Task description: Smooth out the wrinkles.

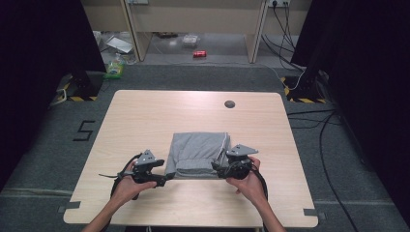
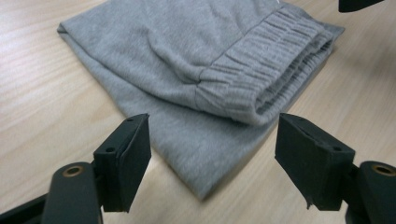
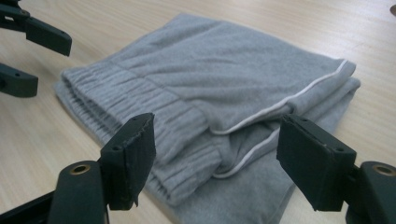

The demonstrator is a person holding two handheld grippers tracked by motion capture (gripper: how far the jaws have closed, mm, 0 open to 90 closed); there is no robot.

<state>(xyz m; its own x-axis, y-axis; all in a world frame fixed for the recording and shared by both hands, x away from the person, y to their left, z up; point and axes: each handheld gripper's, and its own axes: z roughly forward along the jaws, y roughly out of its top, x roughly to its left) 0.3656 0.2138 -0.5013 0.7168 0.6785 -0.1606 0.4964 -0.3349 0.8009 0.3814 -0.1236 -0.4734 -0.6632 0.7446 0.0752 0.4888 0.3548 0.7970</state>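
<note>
- Left gripper: held at the near left corner of the folded grey trousers; jaws stood apart, nothing between the pads.
- Folded grey trousers: lay flat on the wooden table, near its front middle, elastic waistband toward the person.
- Right gripper: held at the near right corner of the trousers; jaws stood apart, clamped on nothing.
- Dark round disc: lay farther back on the table.

Table bears a dark disc near its far edge; beyond it, a red can on the floor
</note>
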